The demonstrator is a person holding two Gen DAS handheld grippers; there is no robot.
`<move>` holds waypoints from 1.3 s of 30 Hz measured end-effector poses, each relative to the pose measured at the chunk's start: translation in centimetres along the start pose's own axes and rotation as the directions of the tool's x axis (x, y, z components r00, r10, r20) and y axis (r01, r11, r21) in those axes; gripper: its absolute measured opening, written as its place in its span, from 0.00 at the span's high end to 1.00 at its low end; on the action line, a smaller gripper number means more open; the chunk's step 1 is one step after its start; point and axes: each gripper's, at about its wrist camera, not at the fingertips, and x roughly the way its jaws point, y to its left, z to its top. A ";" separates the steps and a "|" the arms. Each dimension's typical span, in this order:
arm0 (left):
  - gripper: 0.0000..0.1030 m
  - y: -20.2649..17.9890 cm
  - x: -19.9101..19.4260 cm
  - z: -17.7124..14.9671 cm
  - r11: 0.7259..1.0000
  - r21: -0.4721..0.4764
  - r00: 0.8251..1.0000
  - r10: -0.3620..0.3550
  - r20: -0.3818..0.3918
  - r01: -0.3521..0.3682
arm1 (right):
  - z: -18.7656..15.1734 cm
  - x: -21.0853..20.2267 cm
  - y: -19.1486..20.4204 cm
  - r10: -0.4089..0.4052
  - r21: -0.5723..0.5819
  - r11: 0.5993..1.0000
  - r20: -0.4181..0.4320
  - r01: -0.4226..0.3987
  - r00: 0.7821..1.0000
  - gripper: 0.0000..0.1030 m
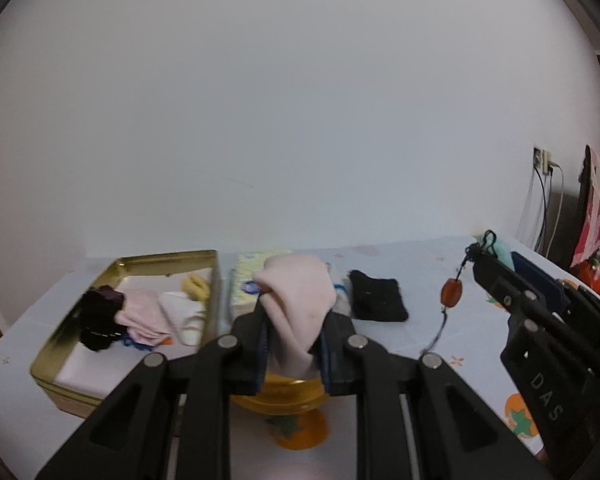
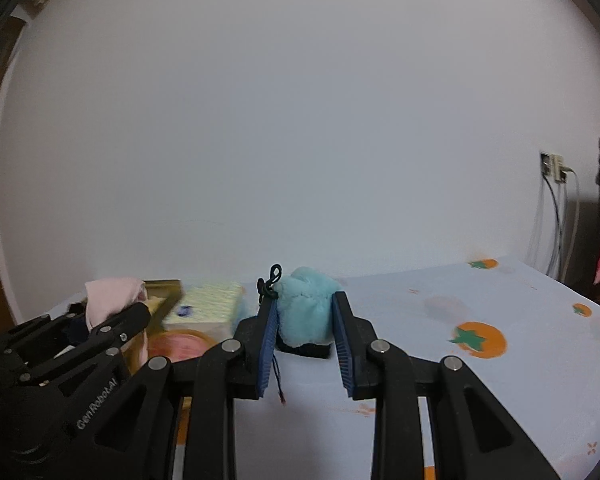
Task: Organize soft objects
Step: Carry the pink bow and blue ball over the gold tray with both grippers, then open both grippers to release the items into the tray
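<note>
My left gripper (image 1: 296,312) is shut on a pale pink cloth (image 1: 296,300) and holds it above the table, right of a gold tin (image 1: 48,364) that holds several folded soft items. My right gripper (image 2: 305,316) is shut on a fluffy light blue soft object (image 2: 306,312) with a black cord and a red bead charm (image 1: 452,293) hanging from it. In the left wrist view the right gripper (image 1: 486,256) is at the right; in the right wrist view the left gripper (image 2: 112,312) with the pink cloth (image 2: 112,300) is at the left.
A tissue pack (image 1: 248,280) lies behind the pink cloth, next to the tin. A black folded cloth (image 1: 376,296) lies on the tablecloth with orange fruit prints (image 2: 480,340). A yellow round container (image 1: 284,396) sits under my left gripper. A white wall stands behind the table.
</note>
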 end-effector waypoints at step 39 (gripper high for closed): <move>0.82 19.7 11.7 4.1 0.926 -0.123 0.914 0.318 -0.253 -0.357 | 5.1 19.9 15.4 0.310 0.096 0.951 -0.253 -0.295 0.917 0.71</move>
